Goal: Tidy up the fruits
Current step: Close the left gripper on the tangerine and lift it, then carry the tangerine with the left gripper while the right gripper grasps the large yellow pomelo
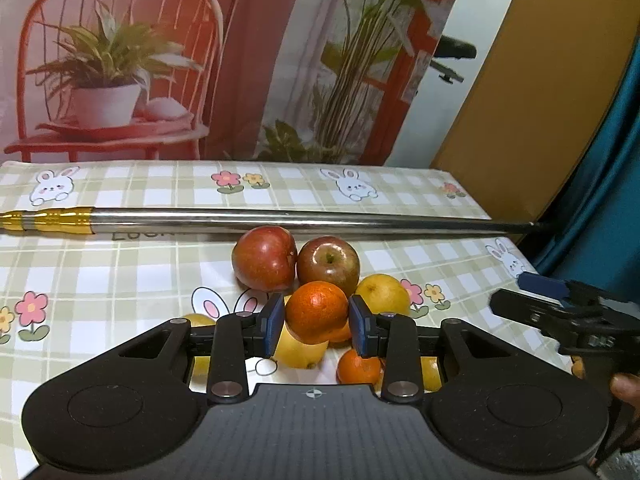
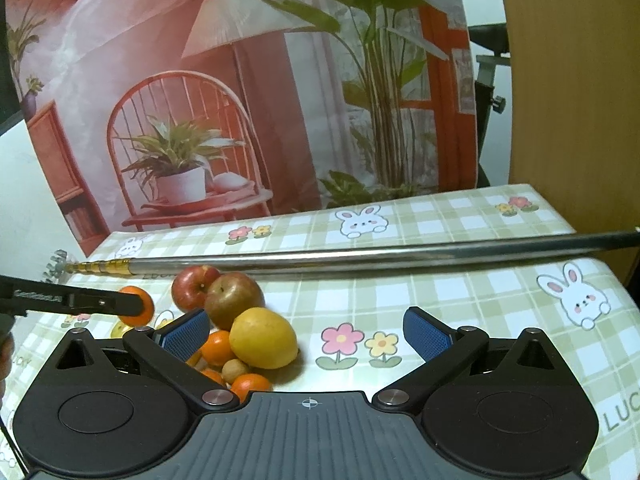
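My left gripper (image 1: 316, 318) is shut on an orange (image 1: 317, 311), held above a pile of fruit; the same orange (image 2: 138, 307) shows in the right wrist view behind the left gripper's finger. Behind it lie two red apples (image 1: 265, 258) (image 1: 328, 265). Yellow lemons (image 1: 383, 294) (image 1: 298, 350) and small oranges (image 1: 359, 366) lie around and under the held orange. My right gripper (image 2: 308, 336) is open and empty, to the right of the pile, its left pad (image 2: 184, 334) close to a lemon (image 2: 263, 338) and an apple (image 2: 234, 298).
A long metal telescopic rod (image 1: 280, 222) with a gold end lies across the checked tablecloth (image 1: 100, 276) behind the fruit; it also shows in the right wrist view (image 2: 360, 258). A printed backdrop (image 1: 200, 60) stands at the table's far edge. The table's right edge (image 1: 520, 252) drops off.
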`<state>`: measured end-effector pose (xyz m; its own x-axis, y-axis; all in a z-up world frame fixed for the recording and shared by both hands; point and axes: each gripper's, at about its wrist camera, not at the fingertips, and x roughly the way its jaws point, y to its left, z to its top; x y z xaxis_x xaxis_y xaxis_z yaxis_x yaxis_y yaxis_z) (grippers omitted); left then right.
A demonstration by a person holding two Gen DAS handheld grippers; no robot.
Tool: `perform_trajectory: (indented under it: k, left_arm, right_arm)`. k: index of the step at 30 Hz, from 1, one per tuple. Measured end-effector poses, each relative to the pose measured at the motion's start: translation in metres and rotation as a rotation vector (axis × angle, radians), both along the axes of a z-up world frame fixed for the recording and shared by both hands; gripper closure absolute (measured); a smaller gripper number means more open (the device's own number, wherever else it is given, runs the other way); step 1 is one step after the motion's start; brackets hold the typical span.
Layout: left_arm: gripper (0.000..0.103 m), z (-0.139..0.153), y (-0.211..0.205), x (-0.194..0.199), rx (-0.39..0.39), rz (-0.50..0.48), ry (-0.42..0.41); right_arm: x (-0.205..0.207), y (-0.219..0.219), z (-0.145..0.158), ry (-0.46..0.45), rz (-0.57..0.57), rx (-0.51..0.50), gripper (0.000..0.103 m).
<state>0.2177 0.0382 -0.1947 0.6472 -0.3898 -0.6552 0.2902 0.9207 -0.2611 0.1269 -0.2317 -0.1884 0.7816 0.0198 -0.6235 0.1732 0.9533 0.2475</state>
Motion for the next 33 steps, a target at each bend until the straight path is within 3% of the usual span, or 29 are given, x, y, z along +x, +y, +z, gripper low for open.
perform_trajectory:
  k: [11,17,28,33]
  left_arm:
    - [0.066,-0.008,0.016,-0.046,-0.045,0.063,-0.024]
    - [0.066,-0.014,0.021,-0.055,-0.04,0.08,-0.019]
    - [0.066,-0.022,0.021,-0.057,-0.06,0.091,-0.002]
    - [0.066,-0.024,0.018,-0.056,-0.059,0.091,0.009]
  right_arm:
    - [0.017,0.008,-0.022,-0.001,0.087,0.002,0.01]
    - [0.047,0.018,-0.045,0.022,0.15,0.016,0.023]
    - [0.076,0.02,-0.074,0.066,0.187,0.081,0.032]
    - [0.081,0.016,-0.085,0.094,0.182,0.135,0.043]
